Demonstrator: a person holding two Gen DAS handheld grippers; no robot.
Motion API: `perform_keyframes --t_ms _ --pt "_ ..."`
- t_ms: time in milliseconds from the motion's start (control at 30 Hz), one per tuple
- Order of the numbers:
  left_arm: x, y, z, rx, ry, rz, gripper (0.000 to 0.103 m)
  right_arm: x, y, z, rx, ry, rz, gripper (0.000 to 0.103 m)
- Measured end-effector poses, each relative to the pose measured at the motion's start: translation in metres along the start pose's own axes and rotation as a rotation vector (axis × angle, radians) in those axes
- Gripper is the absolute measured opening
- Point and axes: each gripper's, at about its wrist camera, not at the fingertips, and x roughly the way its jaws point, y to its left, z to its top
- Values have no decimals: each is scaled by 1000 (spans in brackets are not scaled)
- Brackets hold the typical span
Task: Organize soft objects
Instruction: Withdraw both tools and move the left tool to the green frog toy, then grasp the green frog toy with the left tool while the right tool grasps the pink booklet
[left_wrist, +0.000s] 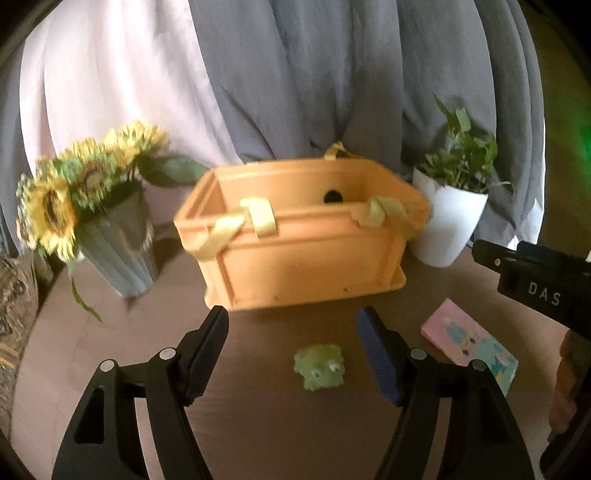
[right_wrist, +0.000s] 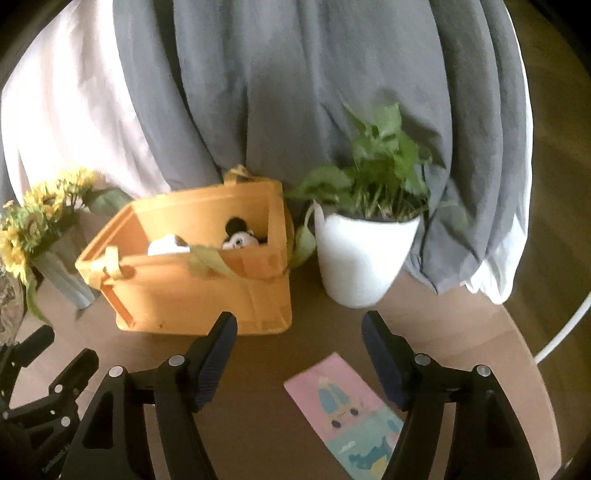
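Left gripper (left_wrist: 291, 328) hovering over the brown surface (left_wrist: 258, 424), fingers (left_wrist: 207, 347) spread wide and grasping nothing. Lying between and just beyond those fingers, a small green frog toy (left_wrist: 320, 366), googly eyes facing the camera, resting on the surface apart from both pads. Sitting behind the frog, an orange crate (left_wrist: 303, 254) with pale yellow-green ribbon handles (left_wrist: 258, 216) draping over its near rim. Showing inside the crate from the right wrist view, a black-and-white plush (right_wrist: 238, 236) leaning against the far right corner and a white soft item (right_wrist: 166, 245) lying to its left, details too blurred to tell. Right gripper (right_wrist: 299, 332) hanging over the surface in front of the crate's right end, fingers (right_wrist: 218, 350) likewise released and holding nothing. Lying flat near the right gripper, a pink and pale blue illustrated card (right_wrist: 351, 410), partly passing under the right-hand finger in that view. Standing to the crate's right, a white pot with a leafy green plant (right_wrist: 360, 258), just beside the crate's corner. Standing to the crate's left, a ribbed pale blue vase with sunflowers (left_wrist: 118, 251), blooms leaning leftward. Hanging behind everything, grey and white curtains (left_wrist: 314, 74).
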Motion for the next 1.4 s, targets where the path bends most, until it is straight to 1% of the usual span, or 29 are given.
perform_keyframes --t_ms 67,100,367,567,733,867,967,1133,1233,1333,1400 --pt "4 -2 -8 3 17 -5 75 5 -4 -8 23 23 4 73" --pt "6 -3 -12 7 29 -5 75 9 -6 -13 30 48 -3 74" --pt "34 -15 -35 19 131 -22 75 37 -18 -42 51 165 -39 74" --pt "53 -20 -39 29 157 -21 75 59 -25 -55 53 231 -61 74" --pt "68 -24 -41 33 174 -21 75 80 -28 -63 53 280 -49 74" --pt "79 -27 -41 24 198 -34 75 94 -27 -67 31 321 -19 74" --pt "86 -28 -43 24 211 -32 75 104 -24 -69 0 347 -21 74" --pt "97 -29 -45 8 230 -41 75 117 -27 -72 15 375 -23 74" --pt "104 -28 -44 -3 249 -52 72 125 -30 -74 34 389 -13 74" --pt "109 -28 -44 -9 263 -56 64 126 -29 -76 33 383 -18 74" --pt "113 -27 -45 -14 280 -64 55 126 -28 -76 30 379 -22 73"
